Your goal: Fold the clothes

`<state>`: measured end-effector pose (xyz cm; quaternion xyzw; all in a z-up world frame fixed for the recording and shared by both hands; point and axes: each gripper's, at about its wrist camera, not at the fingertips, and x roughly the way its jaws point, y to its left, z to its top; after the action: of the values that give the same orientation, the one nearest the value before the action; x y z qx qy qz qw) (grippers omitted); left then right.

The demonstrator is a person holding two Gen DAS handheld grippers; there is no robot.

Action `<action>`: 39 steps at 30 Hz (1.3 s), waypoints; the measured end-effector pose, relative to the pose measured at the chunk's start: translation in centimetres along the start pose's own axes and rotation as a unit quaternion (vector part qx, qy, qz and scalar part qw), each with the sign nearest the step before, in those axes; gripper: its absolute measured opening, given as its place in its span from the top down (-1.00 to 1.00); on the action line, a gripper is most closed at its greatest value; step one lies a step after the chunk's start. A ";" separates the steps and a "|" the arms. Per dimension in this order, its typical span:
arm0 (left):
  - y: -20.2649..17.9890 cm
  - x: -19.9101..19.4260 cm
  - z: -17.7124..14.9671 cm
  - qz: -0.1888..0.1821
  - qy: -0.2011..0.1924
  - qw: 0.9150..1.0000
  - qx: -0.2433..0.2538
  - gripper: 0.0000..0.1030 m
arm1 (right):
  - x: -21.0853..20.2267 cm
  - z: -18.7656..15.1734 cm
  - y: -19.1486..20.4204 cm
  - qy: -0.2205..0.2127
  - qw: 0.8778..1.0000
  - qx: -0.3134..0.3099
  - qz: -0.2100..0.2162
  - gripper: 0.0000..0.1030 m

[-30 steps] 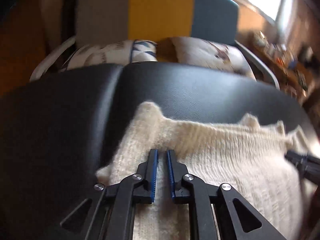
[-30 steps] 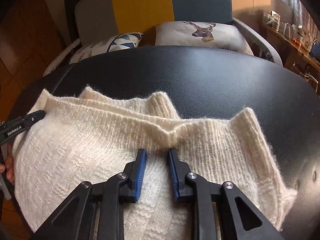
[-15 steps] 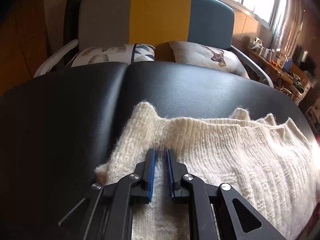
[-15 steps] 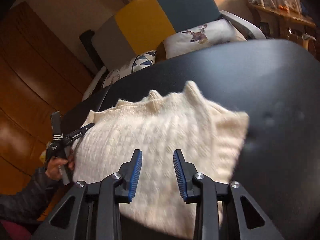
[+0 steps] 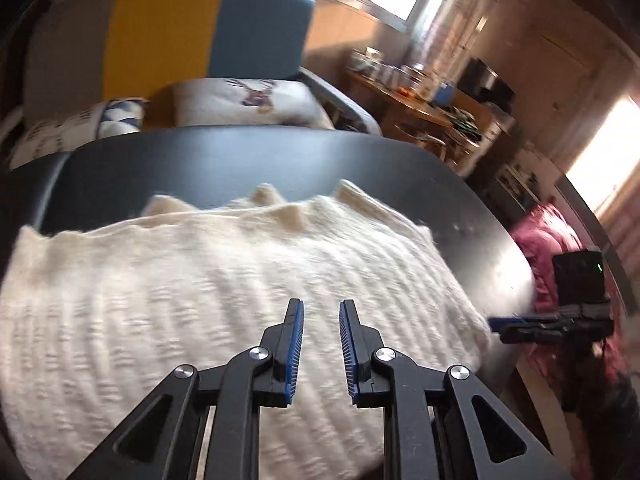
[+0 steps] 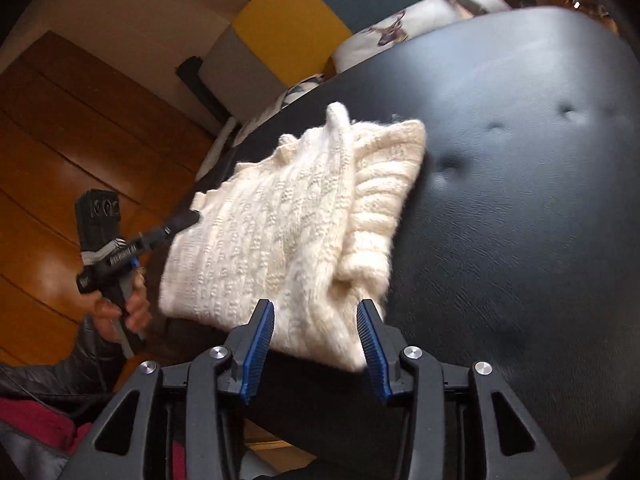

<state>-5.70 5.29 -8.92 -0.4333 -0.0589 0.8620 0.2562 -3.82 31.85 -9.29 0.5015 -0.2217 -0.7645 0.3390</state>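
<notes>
A cream knitted sweater (image 6: 296,216) lies folded into a thick rectangle on the black padded table (image 6: 520,184). In the left wrist view the sweater (image 5: 200,288) fills the near half of the table. My left gripper (image 5: 320,308) hovers above its near part, open, with nothing between its blue pads. My right gripper (image 6: 316,312) is open wide just off the sweater's near edge, empty. The left gripper (image 6: 176,224) shows in the right wrist view at the sweater's left side, held by a hand. In the left wrist view the right gripper (image 5: 508,324) sits beside the sweater's right edge.
A sofa (image 5: 168,40) with grey, yellow and teal panels and patterned cushions (image 5: 248,100) stands beyond the table. A cluttered wooden desk (image 5: 420,96) is at the right. Pink fabric (image 5: 552,240) lies past the table's right edge. Wooden panels (image 6: 60,140) are on the left.
Both grippers pulled back from the sweater's far edge toward me and opened wider. The right gripper swung to the right side, the left turned rightward. The sweater lies let go.
</notes>
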 end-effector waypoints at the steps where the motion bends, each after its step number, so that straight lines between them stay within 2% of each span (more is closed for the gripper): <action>1: -1.5 0.8 0.0 -0.012 0.009 1.000 0.021 0.63 | 0.5 0.4 -0.4 0.010 1.000 0.002 0.021 0.14; 2: -2.8 1.5 0.2 -0.021 0.016 0.999 0.039 0.63 | 1.0 0.7 -0.8 0.027 0.998 0.006 0.048 0.13; 4: -5.0 3.0 1.0 -0.031 0.027 0.997 0.071 0.63 | 2.1 1.5 -1.5 0.052 0.996 0.010 0.069 0.12; 6: -6.1 4.3 2.1 -0.031 0.030 0.994 0.097 0.63 | 3.1 2.0 -1.8 0.080 0.987 0.016 0.135 0.08; 8: -6.6 5.6 3.2 -0.039 0.041 0.992 0.112 0.63 | 4.1 2.4 -1.6 0.113 0.981 0.005 0.158 0.06; 11: -7.1 7.7 4.3 -0.043 0.067 0.987 0.142 0.63 | 6.2 2.7 -0.7 0.185 0.968 -0.022 0.166 0.06; 14: -7.6 9.6 3.7 -0.064 0.116 0.975 0.178 0.63 | 7.7 2.1 1.7 0.278 0.941 -0.075 0.178 0.06; 16: -8.3 10.3 2.5 -0.085 0.154 0.963 0.204 0.63 | 8.3 0.3 2.9 0.360 0.914 -0.111 0.150 0.08; 17: -8.5 10.1 1.9 -0.095 0.154 0.960 0.215 0.63 | 8.5 -0.8 2.9 0.393 0.902 -0.118 0.135 0.27; 18: -8.7 9.9 1.3 -0.105 0.154 0.956 0.225 0.63 | 8.2 -1.1 2.7 0.394 0.902 -0.114 0.132 0.31; 20: -8.6 9.7 0.7 -0.114 0.146 0.960 0.209 0.63 | 7.7 -1.7 2.3 0.396 0.903 -0.106 0.126 0.32; 21: -8.5 9.7 0.6 -0.115 0.140 0.963 0.201 0.63 | 7.4 -1.9 2.4 0.386 0.908 -0.105 0.123 0.32; 27: -9.4 9.6 0.1 -0.092 0.116 0.963 0.224 0.62 | 6.6 -3.8 1.7 0.343 0.927 -0.060 0.138 0.33; 30: -8.6 9.2 0.8 -0.102 0.109 0.972 0.181 0.62 | 5.2 -3.8 1.6 0.313 0.941 -0.044 0.120 0.33; 31: -8.2 8.6 1.1 -0.105 0.100 0.976 0.164 0.62 | 4.2 -3.6 1.7 0.302 0.947 -0.044 0.104 0.29; 32: -7.8 8.0 1.4 -0.108 0.092 0.979 0.146 0.62 | 3.3 -3.4 2.0 0.290 0.952 -0.045 0.089 0.14; 34: -6.6 6.8 1.7 -0.101 0.075 0.985 0.121 0.62 | 1.0 -2.5 2.6 0.259 0.963 -0.056 0.043 0.10; 36: -5.4 5.6 2.0 -0.098 0.058 0.988 0.102 0.62 | -1.3 -1.2 3.3 0.211 0.976 -0.053 0.022 0.10; 39: -3.9 4.2 2.1 -0.084 0.037 0.992 0.089 0.57 | -2.9 1.2 5.2 0.118 0.990 -0.072 -0.020 0.09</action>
<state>-7.91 11.01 -9.39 -0.4336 -0.0082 0.8228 0.3673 -2.64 30.49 -3.53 0.5669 -0.1140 -0.7205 0.3827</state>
